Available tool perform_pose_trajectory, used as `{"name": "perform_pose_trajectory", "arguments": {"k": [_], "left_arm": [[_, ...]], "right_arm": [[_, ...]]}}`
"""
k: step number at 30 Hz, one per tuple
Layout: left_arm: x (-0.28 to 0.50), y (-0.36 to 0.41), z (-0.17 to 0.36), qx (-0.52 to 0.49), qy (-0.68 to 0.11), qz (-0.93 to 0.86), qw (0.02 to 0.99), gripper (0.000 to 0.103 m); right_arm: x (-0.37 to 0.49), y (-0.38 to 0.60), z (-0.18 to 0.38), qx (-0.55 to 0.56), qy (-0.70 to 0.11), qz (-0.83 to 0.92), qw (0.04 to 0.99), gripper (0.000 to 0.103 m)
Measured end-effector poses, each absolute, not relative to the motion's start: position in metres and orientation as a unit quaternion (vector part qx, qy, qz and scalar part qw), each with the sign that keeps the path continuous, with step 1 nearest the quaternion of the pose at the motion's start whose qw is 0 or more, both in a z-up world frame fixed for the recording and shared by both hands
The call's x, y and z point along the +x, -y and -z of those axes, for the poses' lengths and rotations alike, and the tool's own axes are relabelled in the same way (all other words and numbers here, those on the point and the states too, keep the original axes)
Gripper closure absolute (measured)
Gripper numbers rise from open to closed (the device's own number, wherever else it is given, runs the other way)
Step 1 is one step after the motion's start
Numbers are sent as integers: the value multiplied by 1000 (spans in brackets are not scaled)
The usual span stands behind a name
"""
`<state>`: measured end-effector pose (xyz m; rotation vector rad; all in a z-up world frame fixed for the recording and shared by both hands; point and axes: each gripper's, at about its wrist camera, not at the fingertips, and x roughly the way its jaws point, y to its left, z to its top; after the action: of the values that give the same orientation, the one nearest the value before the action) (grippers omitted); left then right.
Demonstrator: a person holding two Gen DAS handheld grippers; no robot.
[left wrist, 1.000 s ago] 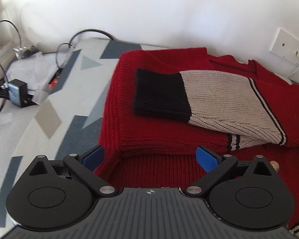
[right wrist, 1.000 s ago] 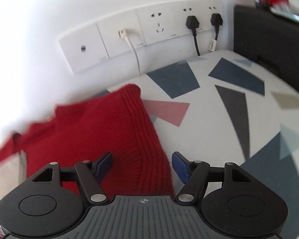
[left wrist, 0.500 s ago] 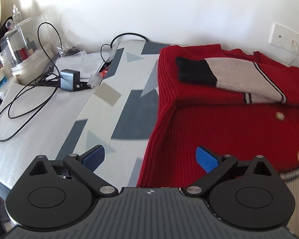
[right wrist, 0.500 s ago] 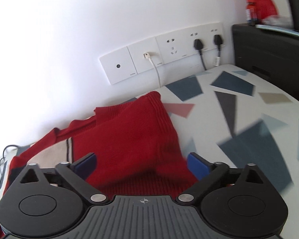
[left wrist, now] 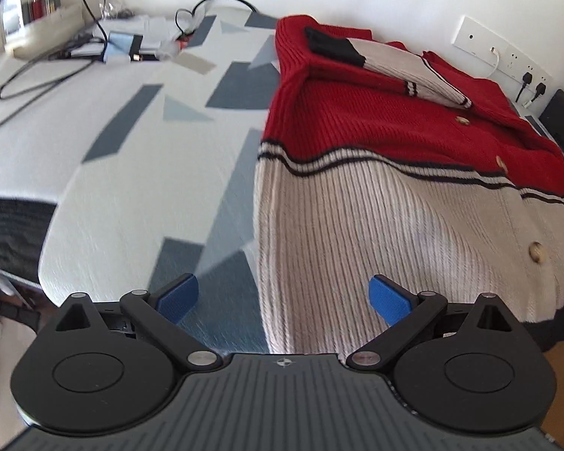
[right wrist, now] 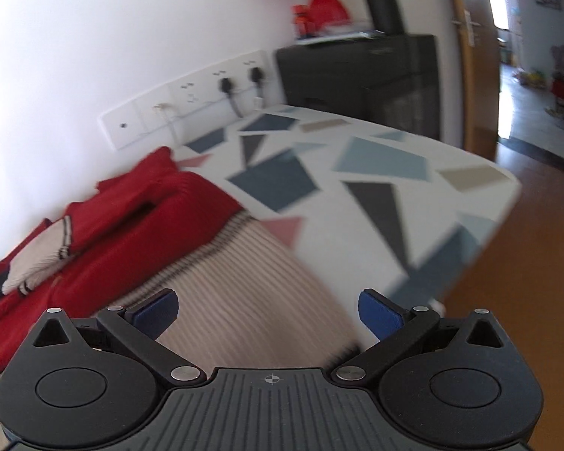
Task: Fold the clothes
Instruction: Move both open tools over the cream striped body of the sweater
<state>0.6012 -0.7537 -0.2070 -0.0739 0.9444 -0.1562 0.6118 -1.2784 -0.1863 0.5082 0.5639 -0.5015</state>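
Both tools have drawn back from the cardigan's (left wrist: 376, 203) red far part toward its beige hem at the tabletop's (left wrist: 131, 158) near edge. Left tool (left wrist: 284, 295) and right tool (right wrist: 269, 310) are spread, empty. Sleeves lie folded in; next, likely, grip both hem corners.
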Motion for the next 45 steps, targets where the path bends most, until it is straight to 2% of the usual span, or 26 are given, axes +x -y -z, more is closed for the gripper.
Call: {"name": "perform_pose_trajectory", "arguments": {"k": [11, 23, 33, 41, 42, 44, 45], "left_arm": [[598, 773, 222, -8, -458, 78, 885, 2], [601, 784, 224, -34, -459, 30, 887, 0], [575, 792, 229, -53, -413, -19, 909, 0], [577, 783, 231, -64, -430, 24, 900, 0], [578, 785, 230, -67, -432, 22, 899, 2], [578, 790, 227, -66, -429, 30, 901, 16], [578, 794, 224, -59, -425, 37, 903, 29]], "right_arm": [[618, 1317, 209, 249, -293, 256, 887, 1], [647, 1288, 229, 137, -354, 166, 910, 2], [649, 1301, 220, 143, -379, 104, 908, 1], [644, 1305, 227, 116, -358, 127, 918, 1], [645, 1304, 227, 116, -359, 124, 918, 1], [646, 1304, 225, 116, -362, 116, 917, 6], [645, 1302, 223, 114, -362, 109, 919, 12]]}}
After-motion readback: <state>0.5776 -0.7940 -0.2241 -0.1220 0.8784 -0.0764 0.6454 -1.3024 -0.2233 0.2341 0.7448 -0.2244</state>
